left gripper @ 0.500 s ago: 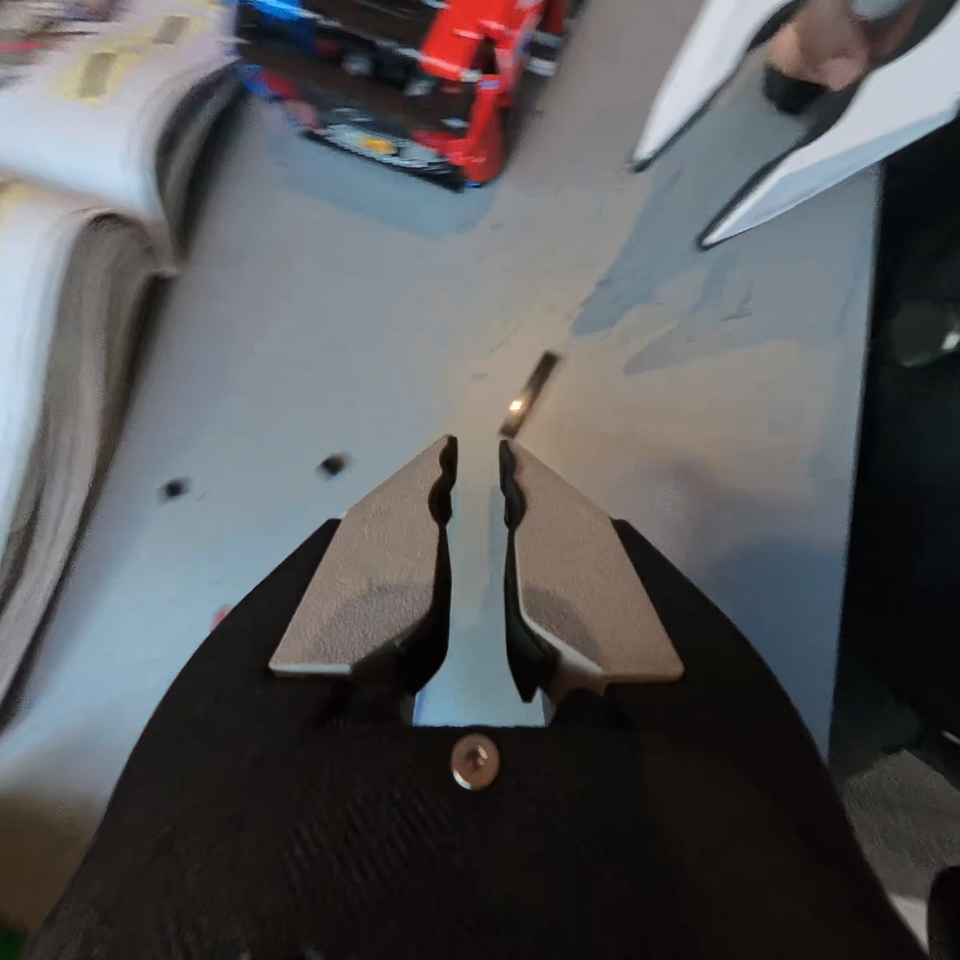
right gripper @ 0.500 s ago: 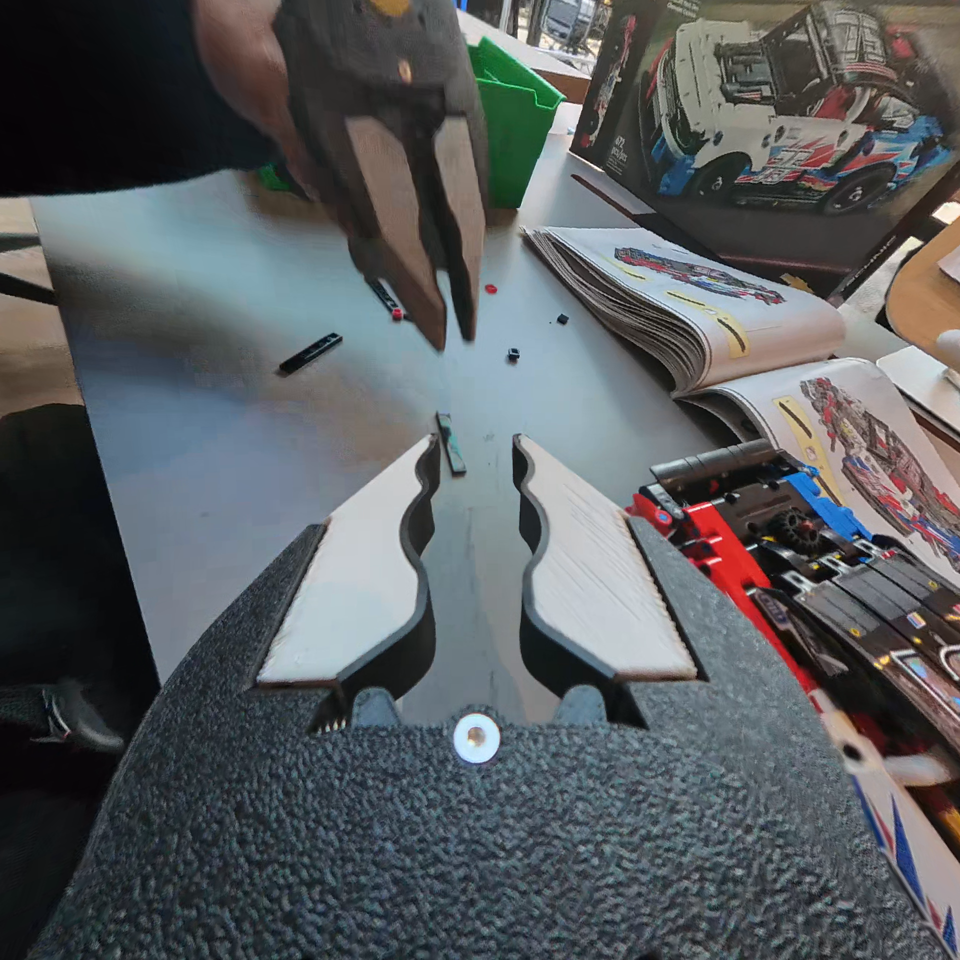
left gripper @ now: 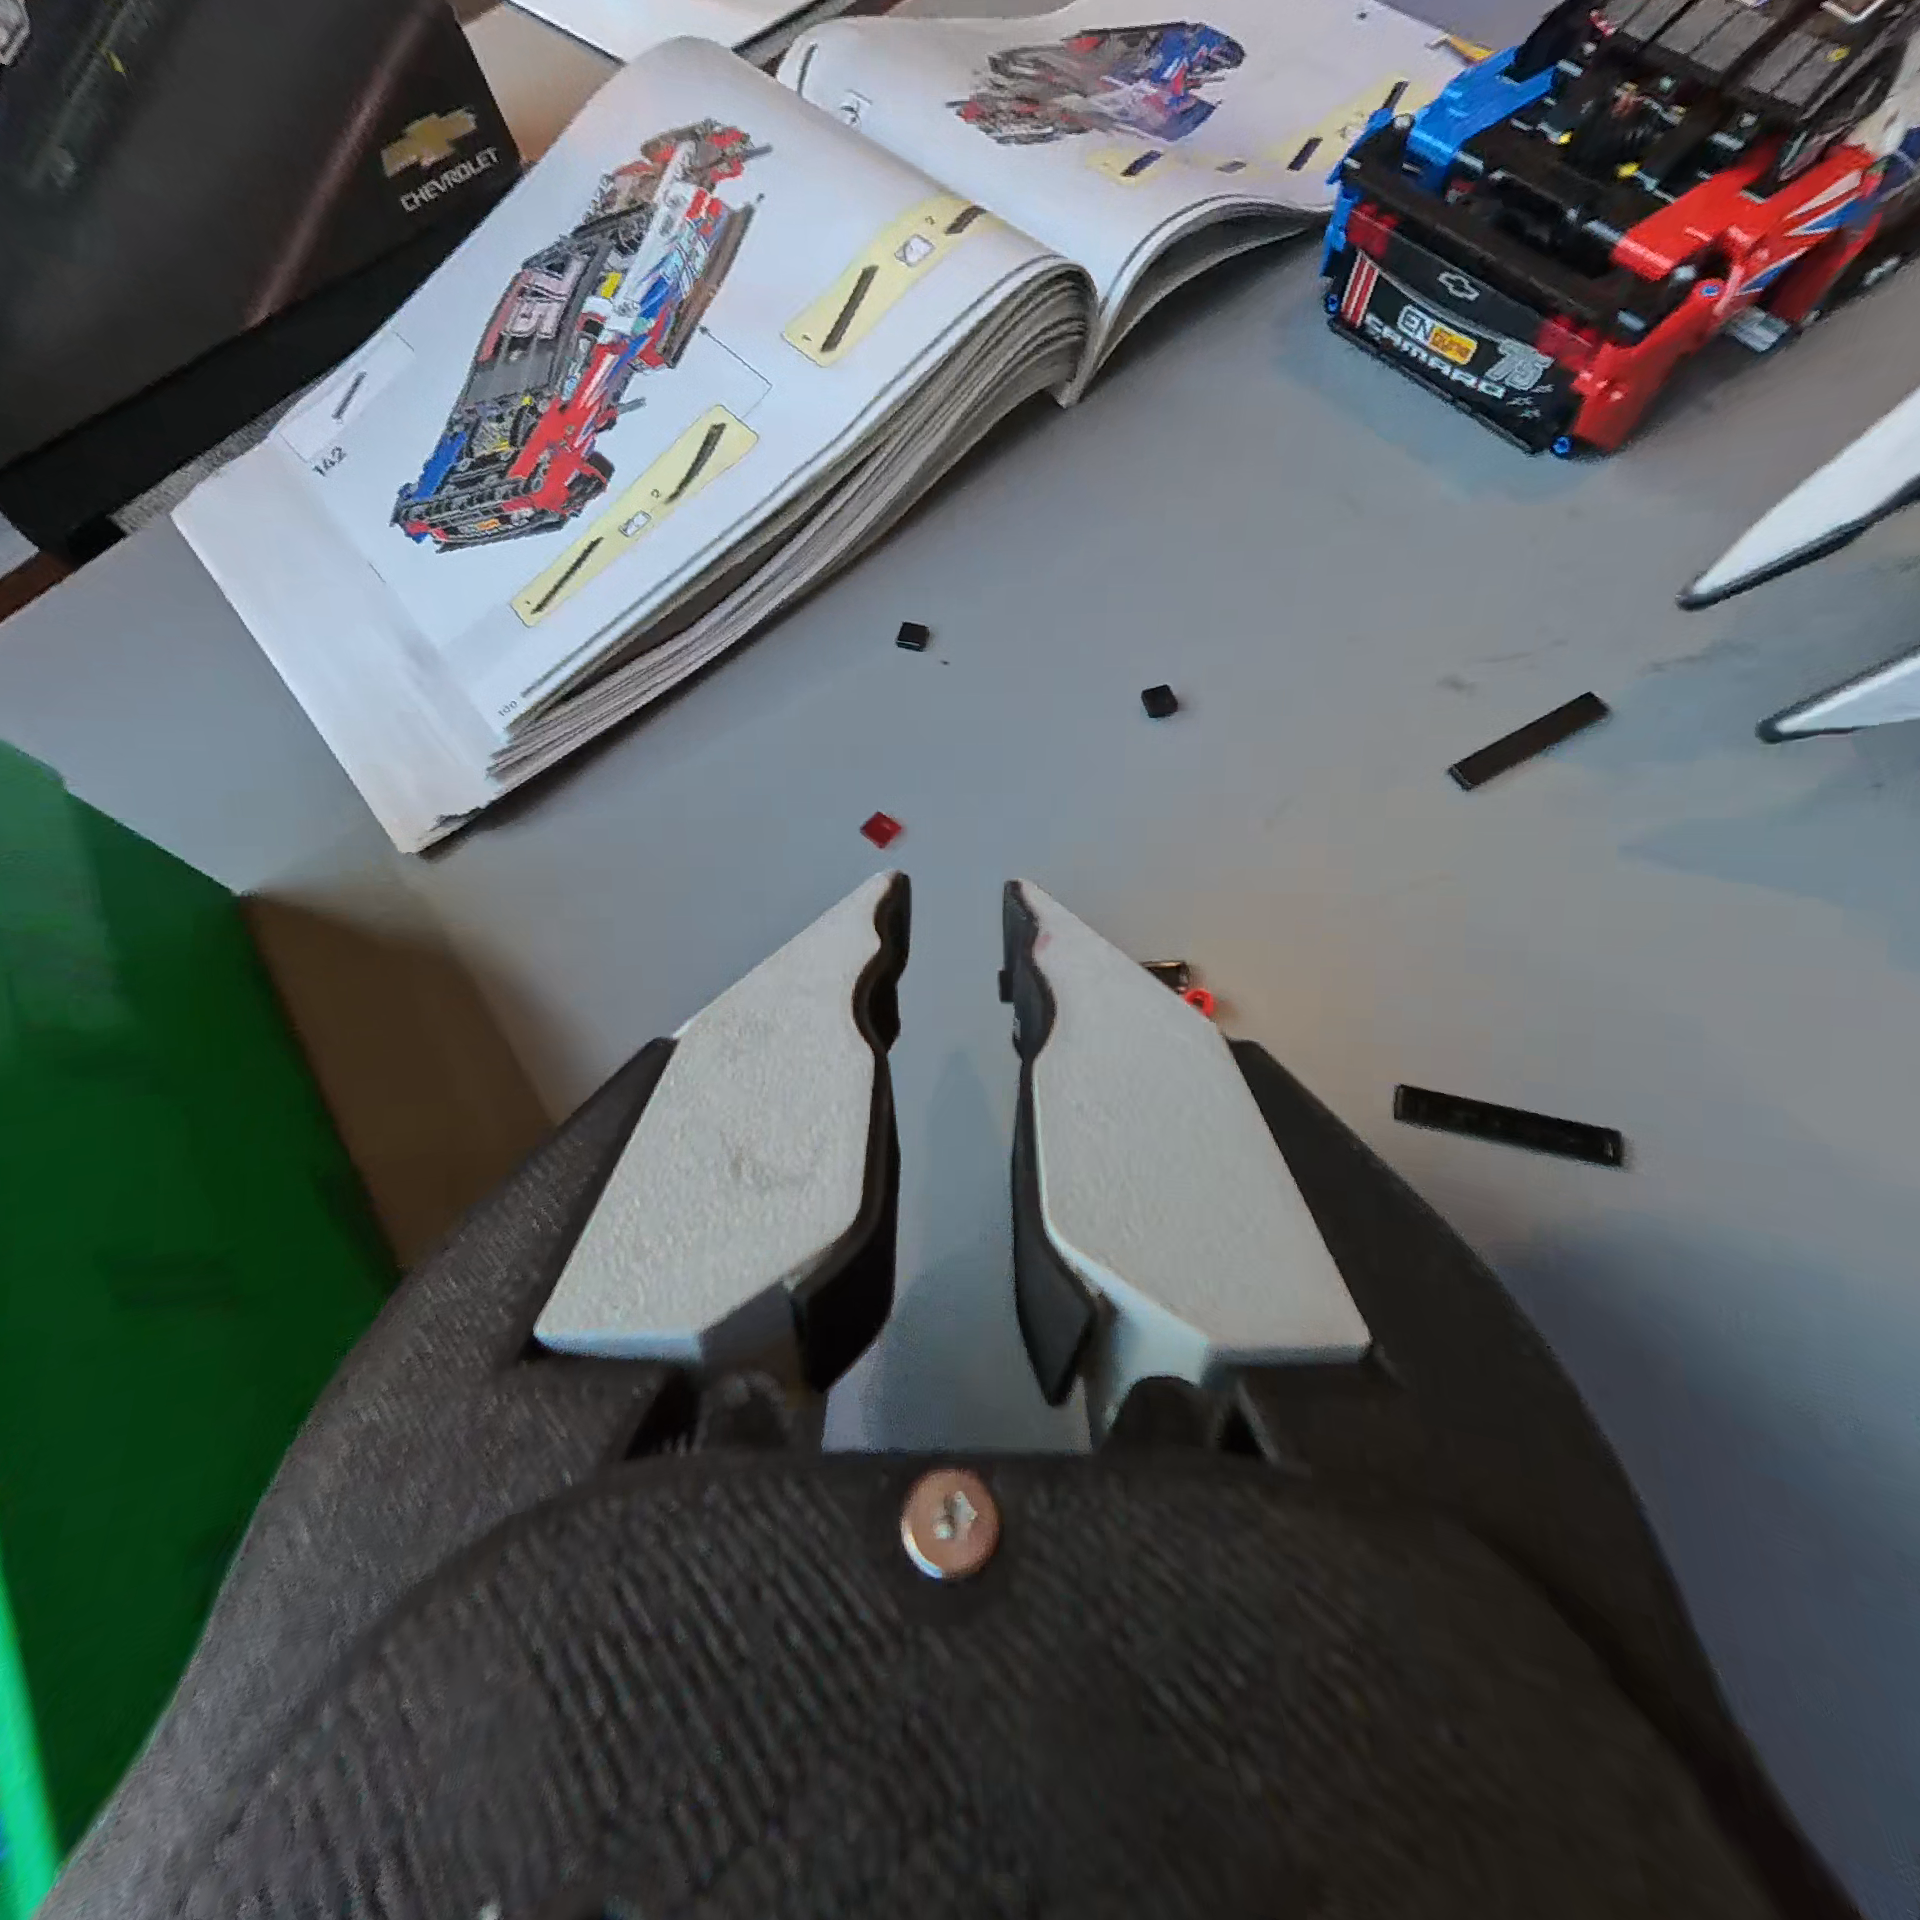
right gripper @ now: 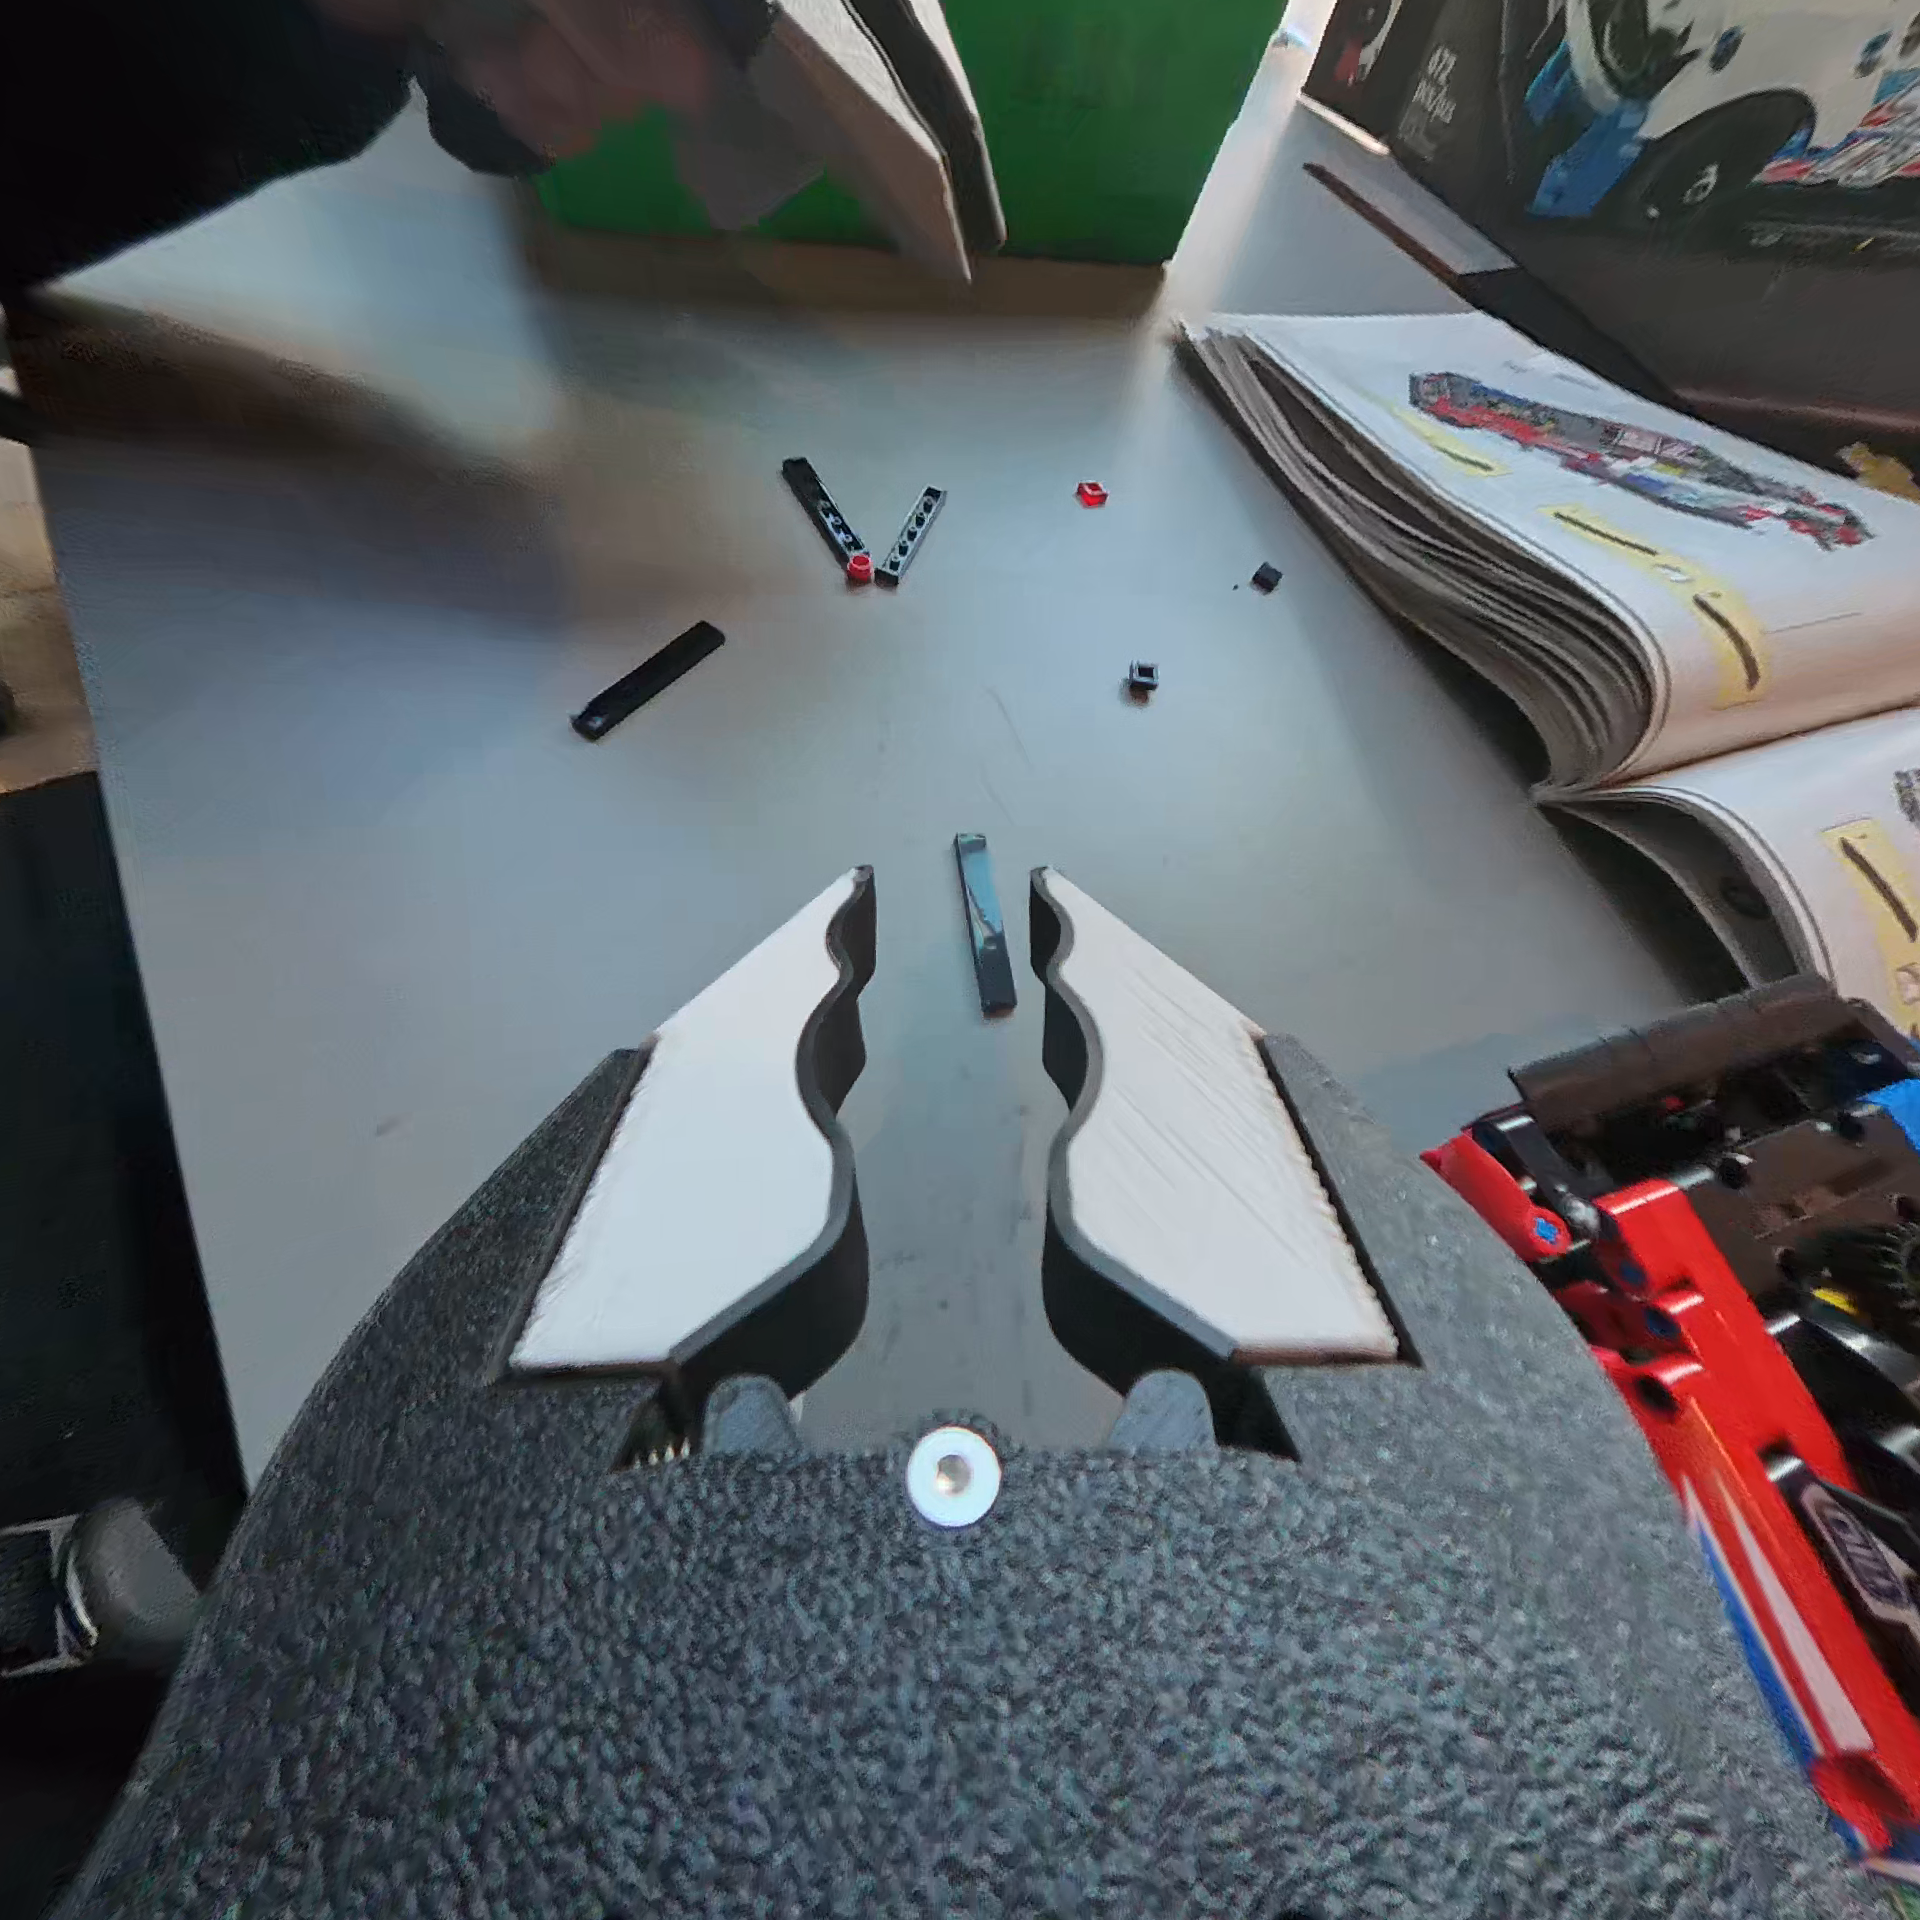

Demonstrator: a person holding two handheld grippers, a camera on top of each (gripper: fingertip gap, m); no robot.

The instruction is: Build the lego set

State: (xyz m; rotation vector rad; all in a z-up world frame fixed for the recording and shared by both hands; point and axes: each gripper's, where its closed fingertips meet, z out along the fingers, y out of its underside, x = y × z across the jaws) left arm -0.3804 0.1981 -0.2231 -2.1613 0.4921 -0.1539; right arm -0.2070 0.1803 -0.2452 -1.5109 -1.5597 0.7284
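So the car is mostly built, red, blue and black bodywork standing at the far side of the table next to the open instruction book. What's left, I'd guess, is the loose trim. Count from my right camera: four long black pieces, two small black squares, one red square tile and one red round stud. My right hand-held gripper is spread apart and empty, straddling one black strip lying flat. My left hand-held gripper is slightly parted, holding nothing, near the red tile.
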